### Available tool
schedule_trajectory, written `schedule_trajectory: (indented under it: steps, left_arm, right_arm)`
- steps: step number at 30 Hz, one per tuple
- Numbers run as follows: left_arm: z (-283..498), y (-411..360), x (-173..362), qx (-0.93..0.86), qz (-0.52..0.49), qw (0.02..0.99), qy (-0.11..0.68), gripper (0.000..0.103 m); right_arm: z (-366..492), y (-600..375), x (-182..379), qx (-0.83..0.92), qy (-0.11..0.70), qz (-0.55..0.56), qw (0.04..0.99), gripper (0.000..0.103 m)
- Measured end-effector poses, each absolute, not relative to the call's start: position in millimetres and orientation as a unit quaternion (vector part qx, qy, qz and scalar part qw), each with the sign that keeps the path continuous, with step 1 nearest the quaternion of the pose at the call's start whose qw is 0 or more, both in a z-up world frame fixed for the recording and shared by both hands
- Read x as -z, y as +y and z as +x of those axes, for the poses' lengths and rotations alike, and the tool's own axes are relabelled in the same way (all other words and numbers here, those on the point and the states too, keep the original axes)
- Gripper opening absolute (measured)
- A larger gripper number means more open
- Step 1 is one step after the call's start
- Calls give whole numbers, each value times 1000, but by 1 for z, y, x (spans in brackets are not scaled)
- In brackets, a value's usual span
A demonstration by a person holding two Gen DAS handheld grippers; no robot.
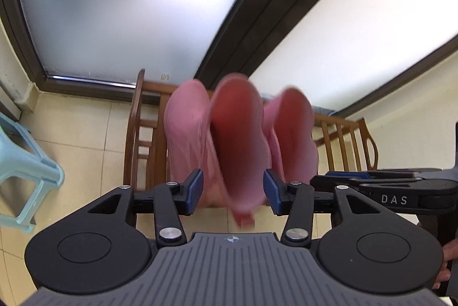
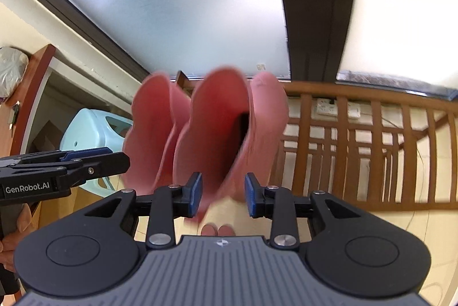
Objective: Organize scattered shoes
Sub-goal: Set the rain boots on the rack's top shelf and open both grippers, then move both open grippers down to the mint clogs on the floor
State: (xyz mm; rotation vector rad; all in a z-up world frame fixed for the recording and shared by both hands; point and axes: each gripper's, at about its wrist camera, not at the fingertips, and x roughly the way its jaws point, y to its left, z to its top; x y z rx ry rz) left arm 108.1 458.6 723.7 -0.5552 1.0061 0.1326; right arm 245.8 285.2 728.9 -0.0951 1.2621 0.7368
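The pale blue plastic stool (image 1: 25, 162) stands at the left edge of the tiled floor (image 1: 86, 134). Right of it, two pink slippers stand on end side by side, before the left end of the wooden slatted frame (image 2: 357, 134); whether they lean on it I cannot tell through the blur.

The left gripper (image 1: 234, 188) is released, its pads either side of the left slipper (image 1: 237, 139) without pressing it. The right gripper (image 2: 223, 191) is likewise released around the right slipper (image 2: 217, 134).

The step looks like letting go of the set-down pair. To do it well, draw each gripper straight back along its fingers, pads clear of the rubber. A sideways brush would likely topple a slipper.
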Motion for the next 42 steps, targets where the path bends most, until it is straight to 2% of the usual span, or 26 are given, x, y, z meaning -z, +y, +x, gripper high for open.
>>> schedule_trajectory:
  steps: [9, 21, 33, 42]
  left_arm:
    - [42, 410, -727, -38, -221, 842, 491, 51]
    - [-9, 327, -672, 7, -197, 845, 497, 53]
    - [-24, 208, -568, 68, -149, 859, 484, 56]
    - [-39, 131, -466, 90, -110, 851, 505, 57]
  right_arm:
    - [152, 224, -727, -293, 570, -4, 767, 37]
    - [36, 107, -678, -206, 572, 58, 792, 42]
    - [-43, -40, -571, -90, 566, 124, 810, 45]
    - [-79, -127, -457, -40, 557, 148, 816, 48]
